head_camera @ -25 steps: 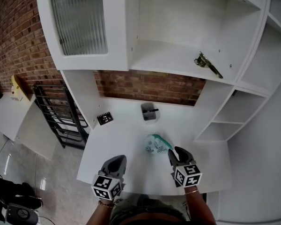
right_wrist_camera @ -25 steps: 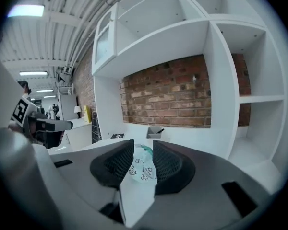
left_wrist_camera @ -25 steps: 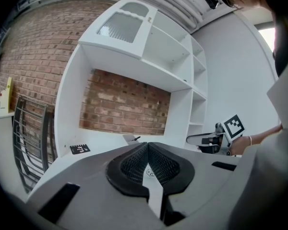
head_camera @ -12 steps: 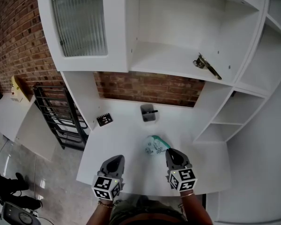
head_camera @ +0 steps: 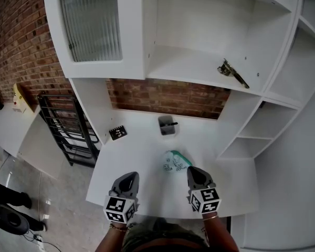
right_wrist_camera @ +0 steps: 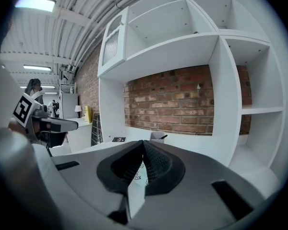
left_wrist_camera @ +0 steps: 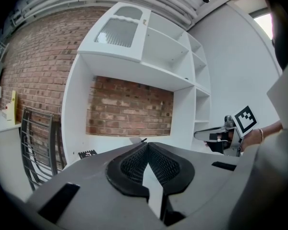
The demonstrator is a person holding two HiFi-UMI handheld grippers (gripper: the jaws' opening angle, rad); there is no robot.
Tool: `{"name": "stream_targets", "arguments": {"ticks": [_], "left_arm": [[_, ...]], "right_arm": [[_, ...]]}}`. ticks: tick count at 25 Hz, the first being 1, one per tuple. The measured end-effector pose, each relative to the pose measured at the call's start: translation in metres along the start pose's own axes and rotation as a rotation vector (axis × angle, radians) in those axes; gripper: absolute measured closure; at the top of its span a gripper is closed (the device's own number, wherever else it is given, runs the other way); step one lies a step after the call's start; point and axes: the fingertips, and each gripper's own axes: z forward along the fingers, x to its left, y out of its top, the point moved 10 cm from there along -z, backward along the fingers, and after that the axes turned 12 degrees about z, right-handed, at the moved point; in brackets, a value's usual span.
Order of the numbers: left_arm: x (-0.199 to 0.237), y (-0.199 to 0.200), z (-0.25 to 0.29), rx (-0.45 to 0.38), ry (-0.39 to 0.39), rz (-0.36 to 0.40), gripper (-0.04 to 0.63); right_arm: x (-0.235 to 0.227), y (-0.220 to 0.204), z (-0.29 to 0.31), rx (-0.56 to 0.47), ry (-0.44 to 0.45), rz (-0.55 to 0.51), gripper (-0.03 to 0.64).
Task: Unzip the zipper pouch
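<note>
The zipper pouch (head_camera: pixel 174 161), white with small prints and a teal edge, lies flat on the white desk (head_camera: pixel 142 156). My right gripper (head_camera: pixel 195 173) hovers just near of its right end, apart from it. Its jaws are closing the last bit and meet at the tips (right_wrist_camera: pixel 143 143) with nothing between them. A sliver of the pouch (right_wrist_camera: pixel 137 176) shows in the slot below those tips. My left gripper (head_camera: pixel 130 177) stays shut and empty over the desk's front left, well clear of the pouch, with its tips (left_wrist_camera: pixel 147 145) touching.
A grey pen cup (head_camera: pixel 167 126) stands at the back by the brick wall, and a small black card (head_camera: pixel 117 132) lies at the back left. A metal hinge (head_camera: pixel 232 71) rests on the shelf above. A black rack (head_camera: pixel 68 135) stands left of the desk. Side shelves (head_camera: pixel 252 135) close off the right.
My right gripper has drawn back from the pouch's teal end towards me, and its jaws have come together. The left gripper and the pouch stay put.
</note>
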Motion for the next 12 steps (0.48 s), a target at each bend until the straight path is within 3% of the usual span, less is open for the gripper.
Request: {"name": "stream_targets", "arguments": {"ticks": [12], "left_arm": [[-0.0028,-0.0044,-0.0097,0.034,-0.003,0.049,0.594]], "right_arm": [[0.0019,-0.0067,-0.0009,0.029,0.006,-0.014,0.617]]}}
